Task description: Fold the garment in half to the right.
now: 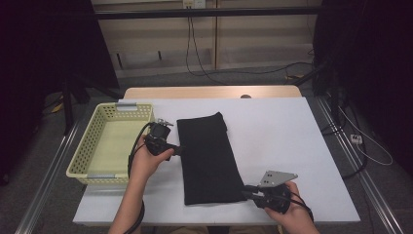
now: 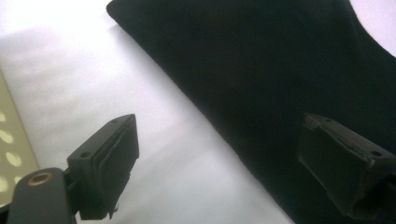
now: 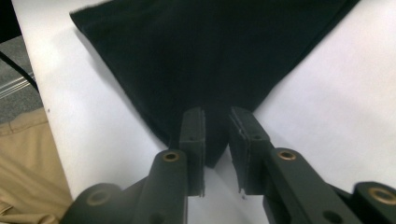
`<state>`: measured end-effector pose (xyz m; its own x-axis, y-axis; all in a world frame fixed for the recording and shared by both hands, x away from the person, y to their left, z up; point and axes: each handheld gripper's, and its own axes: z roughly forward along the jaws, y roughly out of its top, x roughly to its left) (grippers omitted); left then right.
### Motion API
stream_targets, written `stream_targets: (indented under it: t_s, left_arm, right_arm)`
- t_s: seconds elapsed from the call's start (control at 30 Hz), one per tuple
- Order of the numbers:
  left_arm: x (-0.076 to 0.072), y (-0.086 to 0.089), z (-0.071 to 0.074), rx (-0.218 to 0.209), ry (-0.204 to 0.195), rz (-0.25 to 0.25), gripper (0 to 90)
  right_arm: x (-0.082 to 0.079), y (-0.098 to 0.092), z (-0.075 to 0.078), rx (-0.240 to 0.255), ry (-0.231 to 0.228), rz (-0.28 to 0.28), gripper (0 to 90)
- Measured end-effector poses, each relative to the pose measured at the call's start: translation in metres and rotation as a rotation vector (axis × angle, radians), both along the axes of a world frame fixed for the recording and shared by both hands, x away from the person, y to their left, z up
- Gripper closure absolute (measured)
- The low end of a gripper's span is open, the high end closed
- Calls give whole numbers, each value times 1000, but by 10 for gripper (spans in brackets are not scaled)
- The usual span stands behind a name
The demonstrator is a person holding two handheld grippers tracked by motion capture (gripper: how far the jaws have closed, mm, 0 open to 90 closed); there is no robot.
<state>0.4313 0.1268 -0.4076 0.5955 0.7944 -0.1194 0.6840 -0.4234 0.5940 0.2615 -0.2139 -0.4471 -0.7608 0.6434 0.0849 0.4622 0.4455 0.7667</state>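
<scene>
A black folded cloth [image 1: 209, 156] lies lengthwise on the white table [image 1: 287, 141]. My left gripper [image 1: 181, 150] is at the cloth's left edge, about halfway along. In the left gripper view this gripper [image 2: 224, 158] is open wide, with one jaw over the cloth [image 2: 280, 70] and the other over bare table. My right gripper [image 1: 247, 190] is at the cloth's near right corner. In the right gripper view its jaws [image 3: 217, 135] stand a little apart, and the corner of the cloth [image 3: 210, 56] lies in the gap without being pinched.
A pale yellow perforated basket [image 1: 80, 161] stands at the table's left edge, just beside my left hand; its wall [image 2: 9, 149] shows at the left of the left gripper view. The table's near edge is close behind my right gripper. Cables run across the floor beyond.
</scene>
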Motion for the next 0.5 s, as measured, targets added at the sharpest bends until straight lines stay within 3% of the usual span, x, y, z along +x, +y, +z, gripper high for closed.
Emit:
stream_targets:
  t_s: [0.2,0.23,0.33,0.37,0.5]
  left_arm:
    - [-3,3,-1,21,4,-7,134]
    - [-4,3,-1,14,4,1,134]
    - [-5,5,2,15,1,-4,134]
    - [-6,5,1,-3,-6,14,134]
    - [-4,6,0,8,6,-3,134]
  right_arm:
    - [14,14,6,38,-76,68,509]
    - [16,19,4,51,-67,76,480]
    - [18,31,-2,32,-28,135,399]
    - [17,35,-4,21,-24,154,356]
    - [14,41,-10,-29,-30,178,295]
